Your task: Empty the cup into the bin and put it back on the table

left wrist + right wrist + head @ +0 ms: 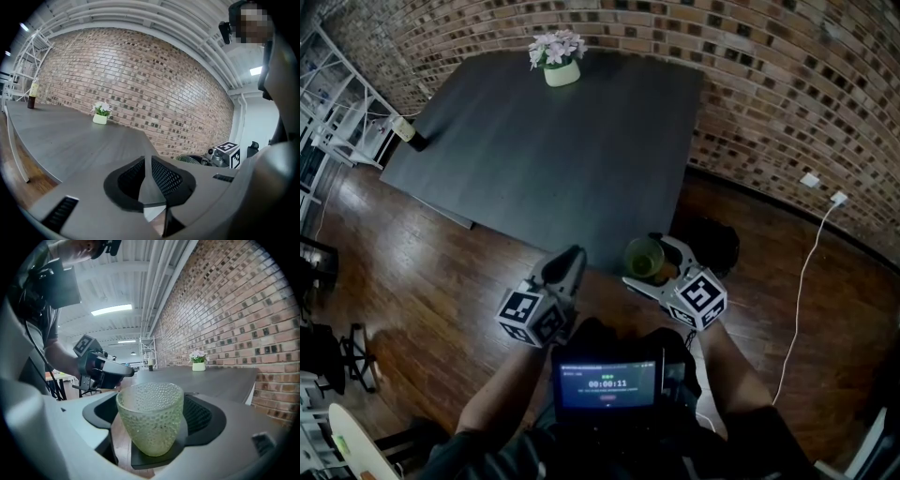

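A bumpy green glass cup (644,257) is held upright just past the near right corner of the dark table (553,150), above the wooden floor. My right gripper (652,259) is shut on it. In the right gripper view the cup (150,420) fills the space between the jaws, and I cannot see anything inside it. A black bin (719,246) stands on the floor just right of the cup, partly hidden by the gripper. My left gripper (570,258) hovers to the left of the cup, shut with nothing in it; its jaws (149,165) meet.
A white pot of flowers (560,58) stands at the table's far edge, and a small bottle (405,130) at its left corner. A brick wall (787,84) runs behind and to the right. White shelving (333,103) is at the left. A white cable (806,272) trails on the floor.
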The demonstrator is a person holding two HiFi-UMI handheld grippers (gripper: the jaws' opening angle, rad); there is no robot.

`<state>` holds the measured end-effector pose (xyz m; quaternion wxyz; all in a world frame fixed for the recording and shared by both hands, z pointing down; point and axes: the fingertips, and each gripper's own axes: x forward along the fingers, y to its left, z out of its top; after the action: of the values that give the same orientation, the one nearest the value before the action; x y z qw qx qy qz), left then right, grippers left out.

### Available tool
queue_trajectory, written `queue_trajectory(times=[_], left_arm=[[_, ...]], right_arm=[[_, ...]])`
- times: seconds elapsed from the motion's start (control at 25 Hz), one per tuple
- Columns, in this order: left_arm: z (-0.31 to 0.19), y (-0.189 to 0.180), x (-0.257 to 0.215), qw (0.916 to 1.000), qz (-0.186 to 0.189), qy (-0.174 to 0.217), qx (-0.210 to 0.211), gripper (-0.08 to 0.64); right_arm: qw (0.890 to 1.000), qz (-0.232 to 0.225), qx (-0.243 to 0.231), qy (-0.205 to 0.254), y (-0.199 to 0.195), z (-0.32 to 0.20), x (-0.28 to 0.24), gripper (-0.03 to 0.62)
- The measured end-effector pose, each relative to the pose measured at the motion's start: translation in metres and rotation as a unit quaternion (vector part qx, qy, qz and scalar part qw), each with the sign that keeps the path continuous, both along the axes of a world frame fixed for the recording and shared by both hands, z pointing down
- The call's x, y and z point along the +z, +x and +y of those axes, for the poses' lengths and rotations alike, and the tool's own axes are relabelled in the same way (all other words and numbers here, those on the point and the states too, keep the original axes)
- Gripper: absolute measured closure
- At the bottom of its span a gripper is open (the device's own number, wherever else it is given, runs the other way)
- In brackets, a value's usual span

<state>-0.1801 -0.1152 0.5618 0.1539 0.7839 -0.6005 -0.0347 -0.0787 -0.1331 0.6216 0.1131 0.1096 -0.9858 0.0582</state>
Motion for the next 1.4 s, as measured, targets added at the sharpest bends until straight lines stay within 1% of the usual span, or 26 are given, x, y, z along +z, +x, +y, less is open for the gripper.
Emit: queue_trajectory(times=[0.16, 0.28, 0.36, 0.6, 0.76, 0.96, 1.12, 1.24, 1.4], left_arm=[[-0.001, -0.003, 0.001, 1.0000, 0.002, -0.001, -0.001, 0.523], [-0.002, -0.005, 0.002, 1.0000, 0.002, -0.002, -0.002, 0.523], [-0.002, -0.006, 0.002, 1.0000, 0.002, -0.003, -0.001, 0.523], [-0.004, -0.007, 0.006, 1.0000, 0.005, -0.008, 0.000, 0.523], [-0.003, -0.005, 0.000, 0.9999, 0.006, -0.008, 0.003, 0.523], [-0.005, -0.011, -0.025, 0.9999, 0.010, 0.000, 0.002, 0.523], [-0.003, -0.012, -0.055, 0.9998, 0.015, 0.012, 0.004, 0.523], [-0.001, -0.012, -0.082, 0.9994, 0.017, 0.028, 0.006, 0.543], [0.003, -0.009, -0.113, 0.9991, 0.019, 0.035, 0.015, 0.558]], right_arm=[[1.000, -0.009, 0.003, -0.003, -0.004, -0.002, -0.002, 0.160], [1.000, -0.003, 0.005, -0.001, -0.004, -0.004, 0.003, 0.160], [1.000, -0.007, 0.009, -0.001, -0.004, -0.004, 0.003, 0.186], [1.000, -0.013, 0.014, 0.006, -0.005, -0.007, 0.001, 0.190], [0.999, -0.027, 0.028, 0.011, 0.001, -0.009, -0.010, 0.193], [0.999, -0.034, 0.032, 0.011, 0.002, -0.010, -0.041, 0.193], [0.998, -0.042, 0.041, 0.011, 0.004, -0.010, -0.075, 0.193], [0.998, -0.041, 0.045, 0.015, 0.006, -0.007, -0.102, 0.193], [0.998, -0.041, 0.053, 0.017, 0.013, -0.001, -0.135, 0.193]])
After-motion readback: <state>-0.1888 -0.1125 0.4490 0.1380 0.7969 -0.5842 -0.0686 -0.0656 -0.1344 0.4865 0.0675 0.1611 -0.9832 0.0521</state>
